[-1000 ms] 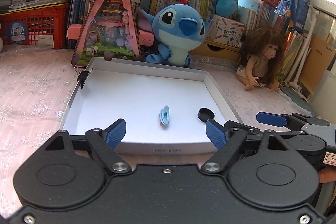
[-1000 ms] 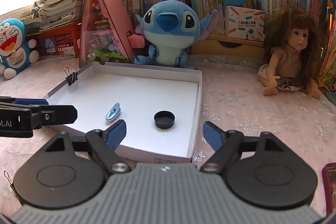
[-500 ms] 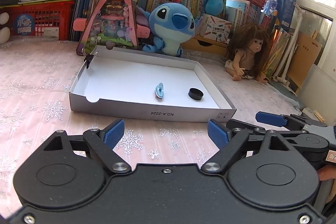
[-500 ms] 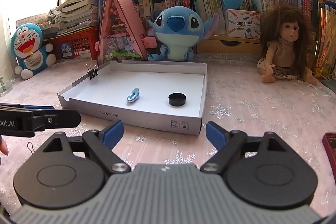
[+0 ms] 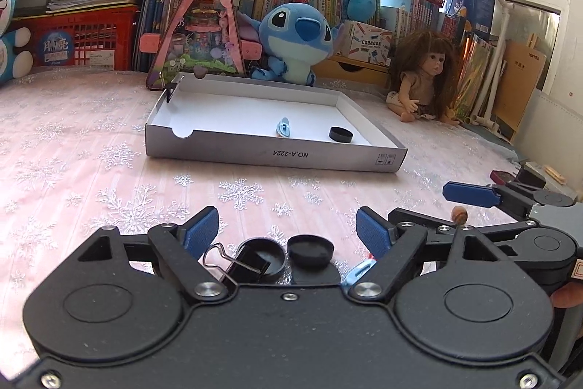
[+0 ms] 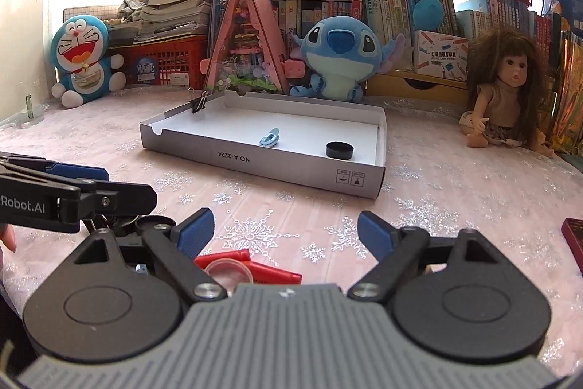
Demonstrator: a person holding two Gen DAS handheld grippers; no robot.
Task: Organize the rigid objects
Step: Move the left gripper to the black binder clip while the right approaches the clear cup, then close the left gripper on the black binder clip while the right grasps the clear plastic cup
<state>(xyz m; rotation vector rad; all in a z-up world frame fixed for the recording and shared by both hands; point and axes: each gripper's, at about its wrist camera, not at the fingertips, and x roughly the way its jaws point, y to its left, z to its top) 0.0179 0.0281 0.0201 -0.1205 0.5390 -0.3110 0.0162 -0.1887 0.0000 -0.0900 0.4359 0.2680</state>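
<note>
Both grippers pulled back from white box point(image 5: 277, 154); loose pieces now near. Left gripper point(image 5: 288, 225) closing, nothing between pads; black binder clip point(image 5: 242, 265) and black caps point(image 5: 310, 248) just below (light, stiff, slippery: pinch cap across rim). Right gripper point(image 6: 282, 230) open, empty.

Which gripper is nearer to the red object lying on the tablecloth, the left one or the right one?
Right. The red object lies just below the right gripper, between its open fingers. The left gripper is off to the side, over black caps and a binder clip; its jaws are closing.
</note>
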